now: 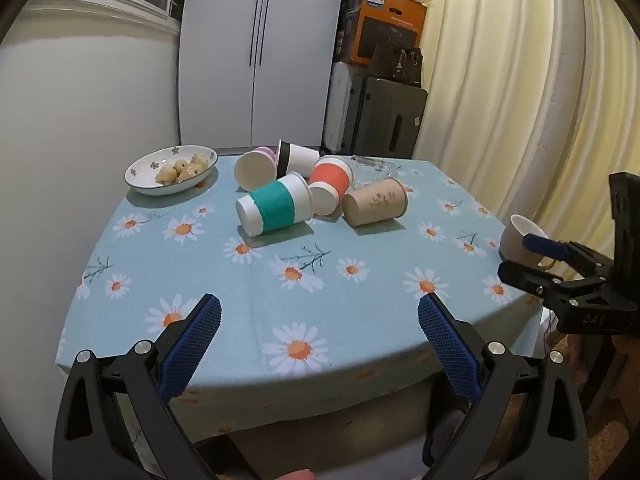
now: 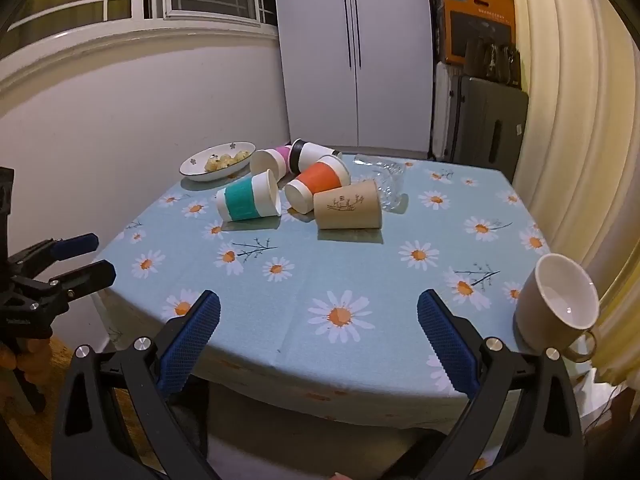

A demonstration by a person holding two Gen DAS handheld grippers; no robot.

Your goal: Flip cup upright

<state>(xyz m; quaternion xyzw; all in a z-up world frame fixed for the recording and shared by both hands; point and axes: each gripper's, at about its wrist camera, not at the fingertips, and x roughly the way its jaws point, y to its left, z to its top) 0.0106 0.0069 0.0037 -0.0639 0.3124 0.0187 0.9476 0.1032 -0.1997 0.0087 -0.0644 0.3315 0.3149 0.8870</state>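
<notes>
Several paper cups lie on their sides in a heap at the far middle of the table: a teal-banded cup (image 1: 275, 209) (image 2: 250, 197), an orange-banded cup (image 1: 331, 185) (image 2: 318, 184), a brown kraft cup (image 1: 375, 202) (image 2: 347, 205), a black-banded cup (image 1: 296, 157) (image 2: 310, 155) and a pink-banded cup (image 1: 256, 169) (image 2: 272, 161). A beige mug (image 2: 556, 304) (image 1: 520, 242) stands upright at the right edge. My left gripper (image 1: 319, 334) is open and empty above the near table edge. My right gripper (image 2: 319, 334) is open and empty, left of the mug.
The table wears a blue daisy cloth (image 1: 352, 308) (image 2: 360, 264). A bowl of food (image 1: 172, 170) (image 2: 218, 160) sits far left. A clear glass item (image 2: 386, 180) lies behind the brown cup. A fridge, boxes and a curtain stand behind.
</notes>
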